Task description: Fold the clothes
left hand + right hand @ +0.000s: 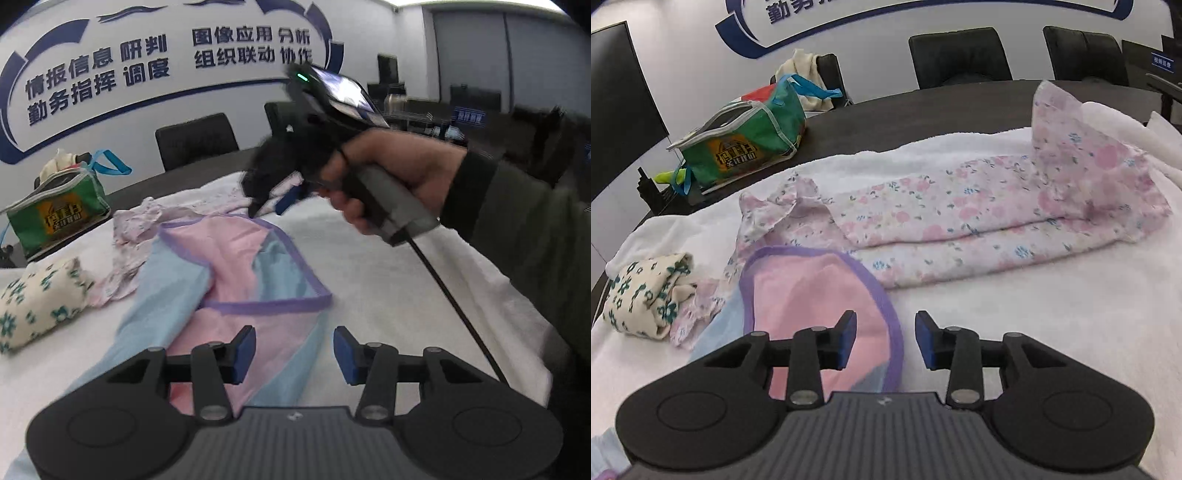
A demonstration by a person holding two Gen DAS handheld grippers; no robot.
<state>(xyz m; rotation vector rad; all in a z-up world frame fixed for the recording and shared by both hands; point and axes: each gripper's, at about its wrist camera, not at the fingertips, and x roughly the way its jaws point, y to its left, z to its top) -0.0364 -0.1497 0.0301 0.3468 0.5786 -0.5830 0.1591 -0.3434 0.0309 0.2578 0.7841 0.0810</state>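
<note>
The pink-and-blue garment (236,258) lay rumpled on the white towel (388,288), its purple-trimmed edge (886,306) just below both tools, with the floral garment (979,221) beyond it and a rolled patterned cloth (646,295) off to its left. The left gripper (294,354) and right gripper (885,339) both hung spread wide and empty over it. It looked thin, light and limp, likely to sag and slide, so the bound trim seemed the surest place to pinch.
</note>
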